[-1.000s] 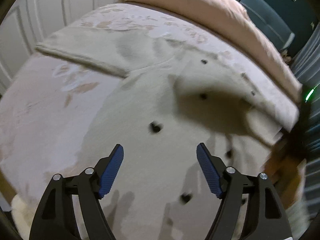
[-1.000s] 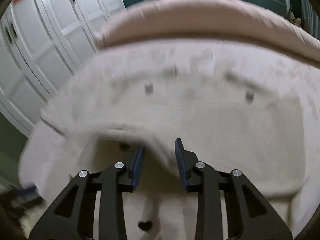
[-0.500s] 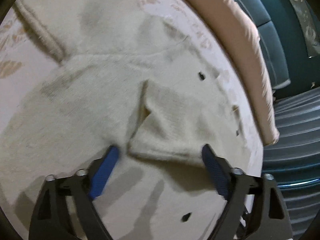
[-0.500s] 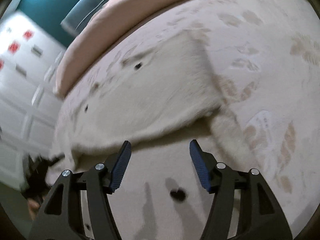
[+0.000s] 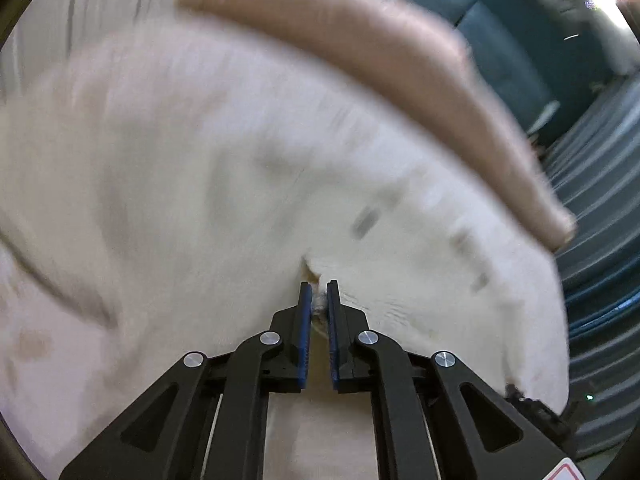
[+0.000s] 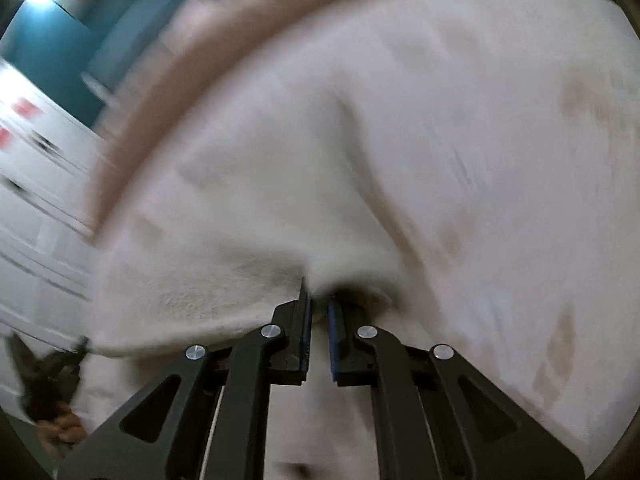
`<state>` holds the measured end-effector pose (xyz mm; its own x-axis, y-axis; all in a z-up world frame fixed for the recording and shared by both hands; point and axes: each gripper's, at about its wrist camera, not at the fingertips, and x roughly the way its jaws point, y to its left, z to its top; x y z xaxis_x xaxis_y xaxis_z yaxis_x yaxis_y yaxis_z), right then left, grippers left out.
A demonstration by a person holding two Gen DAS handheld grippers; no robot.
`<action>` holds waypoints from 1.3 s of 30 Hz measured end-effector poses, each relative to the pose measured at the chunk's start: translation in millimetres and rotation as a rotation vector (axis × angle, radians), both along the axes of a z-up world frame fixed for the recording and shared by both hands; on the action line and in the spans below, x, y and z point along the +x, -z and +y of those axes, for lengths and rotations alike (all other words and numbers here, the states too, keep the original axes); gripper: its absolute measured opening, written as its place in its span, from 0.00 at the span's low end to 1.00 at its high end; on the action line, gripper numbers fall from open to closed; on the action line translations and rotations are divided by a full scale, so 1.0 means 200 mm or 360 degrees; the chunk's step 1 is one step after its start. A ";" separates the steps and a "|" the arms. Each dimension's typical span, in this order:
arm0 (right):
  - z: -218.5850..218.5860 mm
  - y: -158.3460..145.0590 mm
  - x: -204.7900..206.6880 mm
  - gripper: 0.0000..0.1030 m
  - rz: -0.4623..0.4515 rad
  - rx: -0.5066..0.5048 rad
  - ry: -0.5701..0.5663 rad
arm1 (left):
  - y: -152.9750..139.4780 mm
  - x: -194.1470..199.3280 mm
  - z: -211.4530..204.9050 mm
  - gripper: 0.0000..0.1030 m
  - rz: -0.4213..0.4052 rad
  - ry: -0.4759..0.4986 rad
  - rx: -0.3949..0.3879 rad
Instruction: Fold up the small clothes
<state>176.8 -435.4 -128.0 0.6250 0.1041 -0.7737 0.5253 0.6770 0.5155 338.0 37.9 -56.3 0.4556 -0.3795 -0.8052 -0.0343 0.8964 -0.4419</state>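
Note:
A cream fuzzy garment (image 5: 224, 168) with small dark heart marks lies spread on the bed; the view is motion-blurred. My left gripper (image 5: 318, 300) is shut on an edge of the garment, with cloth pinched between the blue pads. In the right wrist view the same cream garment (image 6: 248, 248) lies folded over itself. My right gripper (image 6: 318, 312) is shut on its folded edge. The other gripper shows blurred at the lower left of the right wrist view (image 6: 44, 372).
A pink duvet (image 5: 360, 40) lies along the far side of the bed. A teal headboard (image 5: 500, 52) stands behind it. White wardrobe doors (image 6: 36, 184) stand at the left. The patterned bed sheet (image 6: 560, 240) lies to the right.
Both grippers were open half a second ago and are now shut on the garment's edges. Both views have swung and are blurred by motion.

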 end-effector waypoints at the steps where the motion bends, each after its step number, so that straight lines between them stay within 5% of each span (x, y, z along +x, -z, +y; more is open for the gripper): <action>1: 0.02 -0.02 -0.03 0.08 -0.0062 -0.0033 0.0004 | 0.07 0.00 -0.01 0.05 0.0048 -0.0006 0.0020; 7: 0.12 -0.26 -0.15 0.10 -0.0052 -0.0376 0.0124 | 0.14 -0.04 -0.07 0.05 0.0049 0.0004 0.0081; 10: 0.16 -0.37 -0.07 0.10 -0.0131 -0.0453 0.0029 | 0.13 -0.04 -0.08 0.06 0.0056 0.0025 0.0144; 13: 0.17 -0.31 0.07 0.11 -0.0068 -0.0510 -0.0087 | 0.17 -0.06 -0.08 0.07 0.0056 0.0042 0.0200; 16: 0.16 -0.09 0.23 0.09 0.0244 -0.0485 -0.0176 | 0.17 -0.11 -0.04 0.08 0.0058 0.0052 0.0244; 19: 0.18 -0.21 0.17 0.13 0.0051 -0.0519 -0.0119 | 0.17 -0.11 -0.06 0.08 0.0042 0.0065 0.0295; 20: 0.18 -0.22 0.16 0.22 0.0021 -0.0534 -0.0112 | 0.17 -0.11 -0.06 0.08 0.0038 0.0072 0.0309; 22: 0.19 -0.10 0.21 0.25 0.0210 -0.0564 -0.0184 | 0.18 -0.11 -0.06 0.09 0.0035 0.0072 0.0313; 25: 0.24 -0.14 0.17 0.26 0.0193 -0.0695 -0.0223 | 0.17 -0.11 -0.06 0.09 0.0036 0.0059 0.0319; 29: 0.37 -0.23 0.01 0.33 0.0084 -0.0617 -0.0244 | 0.15 -0.14 -0.06 0.14 0.0009 0.0060 0.0320; 34: 0.61 -0.17 -0.26 0.36 0.0152 -0.0605 -0.0295 | 0.03 -0.26 0.10 0.63 -0.0065 -0.0032 0.0289; 39: 0.70 -0.17 -0.51 0.39 0.0162 -0.0467 -0.0292 | -0.05 -0.30 0.59 0.71 -0.0078 -0.0301 0.0251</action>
